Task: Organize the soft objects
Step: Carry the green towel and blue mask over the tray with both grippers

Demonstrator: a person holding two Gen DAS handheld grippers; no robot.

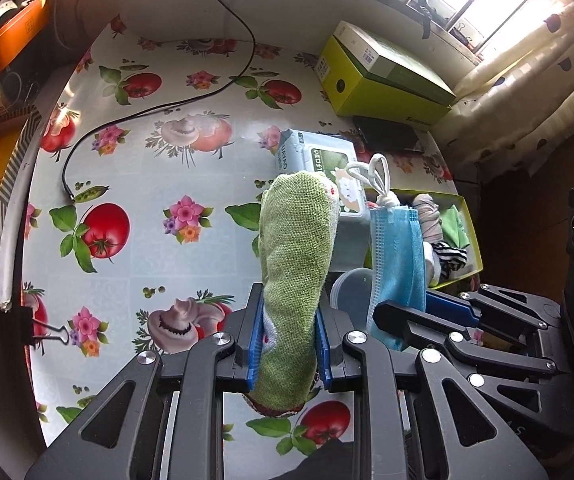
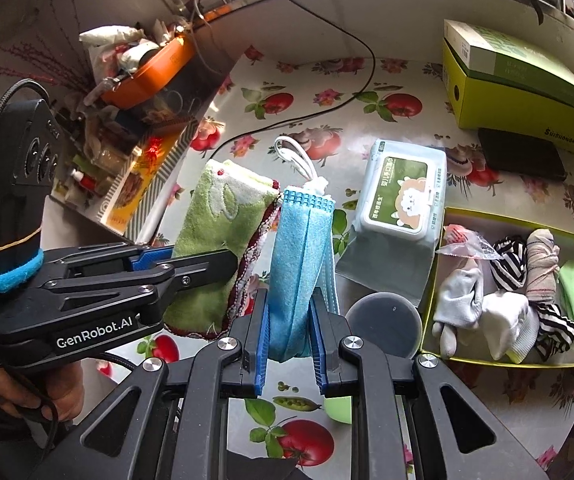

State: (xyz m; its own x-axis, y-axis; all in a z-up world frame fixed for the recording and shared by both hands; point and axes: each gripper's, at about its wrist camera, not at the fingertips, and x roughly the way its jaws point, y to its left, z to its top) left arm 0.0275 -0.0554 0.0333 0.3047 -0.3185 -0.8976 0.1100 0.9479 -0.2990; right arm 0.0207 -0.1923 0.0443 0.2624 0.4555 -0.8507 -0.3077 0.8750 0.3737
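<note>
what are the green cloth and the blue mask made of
Green cloth: likely cotton terry, matte; its surface shows a fuzzy looped nap and a stitched red edge. Blue mask: probably non-woven synthetic, smooth with a slight sheen; pleated folds, embossed end strip and white elastic loops.

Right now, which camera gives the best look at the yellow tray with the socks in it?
The right wrist view: the yellow tray lies open at lower right, its rolled socks all visible. In the left wrist view the tray is a sliver at the right, mostly hidden behind the blue face mask.
</note>
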